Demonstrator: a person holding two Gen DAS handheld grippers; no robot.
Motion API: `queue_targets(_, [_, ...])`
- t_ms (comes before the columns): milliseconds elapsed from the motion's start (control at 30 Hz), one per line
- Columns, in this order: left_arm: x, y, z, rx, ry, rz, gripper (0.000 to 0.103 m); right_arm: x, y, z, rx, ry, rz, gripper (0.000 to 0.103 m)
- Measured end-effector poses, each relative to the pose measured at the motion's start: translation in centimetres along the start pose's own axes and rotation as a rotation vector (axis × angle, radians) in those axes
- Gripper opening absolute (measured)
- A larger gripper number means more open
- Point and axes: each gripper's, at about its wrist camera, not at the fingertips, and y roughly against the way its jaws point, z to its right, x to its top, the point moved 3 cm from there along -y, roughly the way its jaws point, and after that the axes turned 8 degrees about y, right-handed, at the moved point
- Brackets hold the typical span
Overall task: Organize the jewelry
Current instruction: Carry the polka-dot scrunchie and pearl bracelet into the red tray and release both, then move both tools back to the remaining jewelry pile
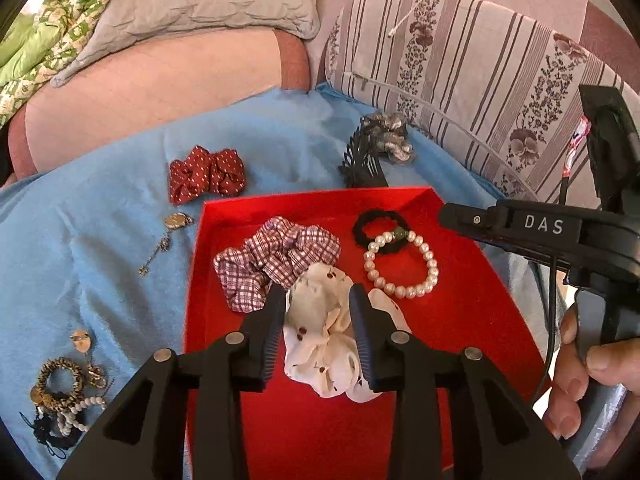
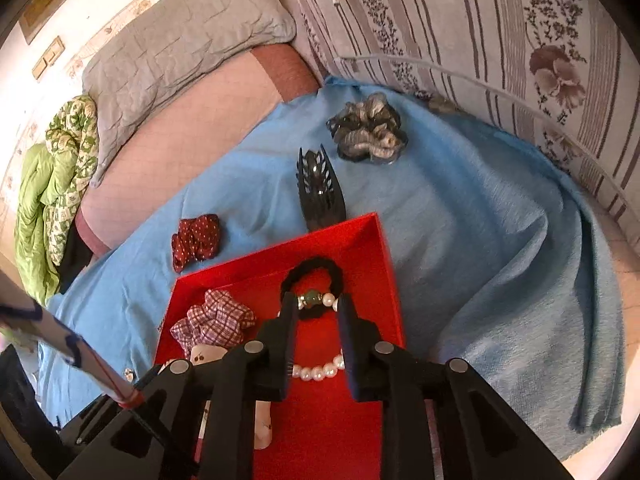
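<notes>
Left gripper is straddling the cream scrunchie in the red tray, jaws apart; lifting straight up is avoiding snags. Right gripper is hovering open over the pearl bracelet; next pickup looks like the dotted scrunchie at 11 o'clock.

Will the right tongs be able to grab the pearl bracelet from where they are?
Probably yes. The right tongs hang open over the red tray, with the pearl bracelet showing between the fingers and nothing covering it.
</notes>
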Motion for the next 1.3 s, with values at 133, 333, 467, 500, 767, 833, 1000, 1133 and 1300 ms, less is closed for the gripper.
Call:
queue_targets(133, [0.3, 1.4, -0.1, -0.004, 0.003, 0.026, 0.032, 0.4, 0.6, -0.7, 0.04, 0.005, 0.034, 0.022])
queue_targets(333, [0.3, 3.8, -1.1, 0.005, 0.002, 0.062, 0.032, 0.4, 0.9, -3.3, 0.075, 0.058, 0.057, 0.022])
queue_targets(467, [0.1, 5.7, -2.9, 0.017, 0.026, 0.08, 0.032, 0.2, 0.8, -5.4, 0.097, 0.096, 0.056, 0.022])
queue_targets(500, [0.0, 6.2, -3.4, 0.02, 0.033, 0.083, 0.032, 0.1, 0.8, -5.9, 0.101, 0.107, 0.056, 0.022])
queue_targets(767, [-1.5, 10.2, -8.7, 0.076, 0.075, 0.102, 0.032, -1.0, 0.6, -10.2, 0.139, 0.192, 0.055, 0.022])
queue_targets(833, [-2.1, 11.1, -10.4, 0.092, 0.1, 0.102, 0.032, -1.4, 0.6, -11.4, 0.158, 0.214, 0.048, 0.022])
queue_targets(1000, [-4.3, 13.9, -16.5, 0.154, 0.22, 0.099, 0.032, -2.9, 0.8, -14.4, 0.199, 0.283, 0.039, 0.022])
queue_targets(1133, [-6.4, 15.2, -21.6, 0.196, 0.347, 0.09, 0.032, -4.2, 0.9, -17.2, 0.241, 0.344, 0.024, 0.022])
queue_targets(1300, [-8.4, 15.1, -25.1, 0.207, 0.429, 0.056, 0.032, -6.4, 0.5, -20.9, 0.307, 0.407, -0.017, 0.022])
